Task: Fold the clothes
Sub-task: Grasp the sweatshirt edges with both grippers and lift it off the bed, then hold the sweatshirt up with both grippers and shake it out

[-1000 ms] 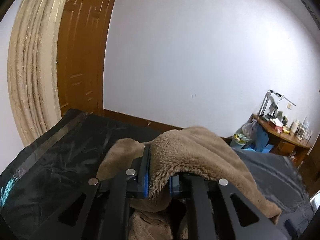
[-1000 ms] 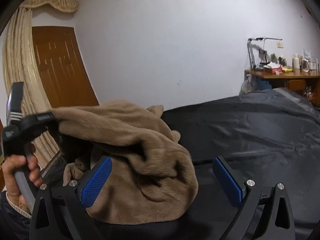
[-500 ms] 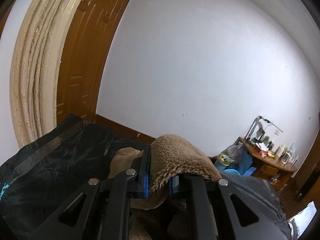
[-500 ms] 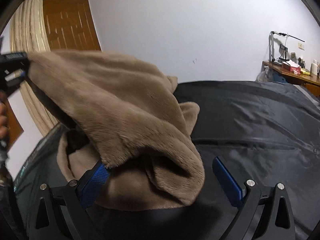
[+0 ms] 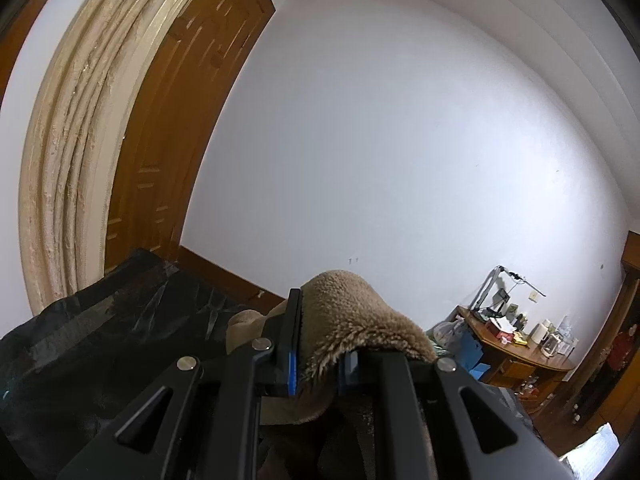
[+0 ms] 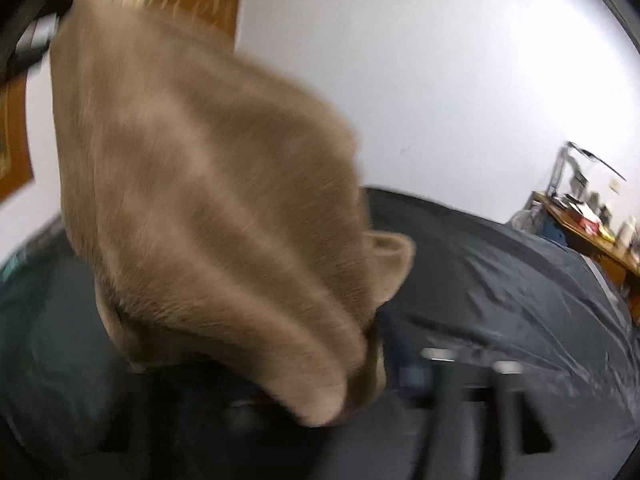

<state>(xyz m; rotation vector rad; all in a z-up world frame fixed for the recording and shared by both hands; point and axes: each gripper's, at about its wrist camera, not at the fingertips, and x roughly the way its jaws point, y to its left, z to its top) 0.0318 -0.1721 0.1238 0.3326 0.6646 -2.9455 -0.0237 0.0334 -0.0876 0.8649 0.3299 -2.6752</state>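
A fluffy tan fleece garment (image 6: 192,184) hangs stretched from the upper left down to the lower middle of the right wrist view, above a black sheet (image 6: 500,280). My left gripper (image 5: 318,364) is shut on a fold of the garment (image 5: 352,320) and holds it raised, tilted toward the wall. My right gripper (image 6: 368,372) is blurred by motion; its jaws look closed in on the garment's lower end. The left gripper's body shows at the top left of the right wrist view (image 6: 36,36).
A black sheet (image 5: 100,328) covers the work surface below. A brown wooden door (image 5: 168,128) with a cream curtain (image 5: 68,152) stands at the left. A cluttered wooden desk (image 5: 516,344) stands at the right against the white wall.
My left gripper has risen and tilted upward with the garment. My right gripper, open before, has closed in on the garment's lower end and the cloth has been pulled taut.
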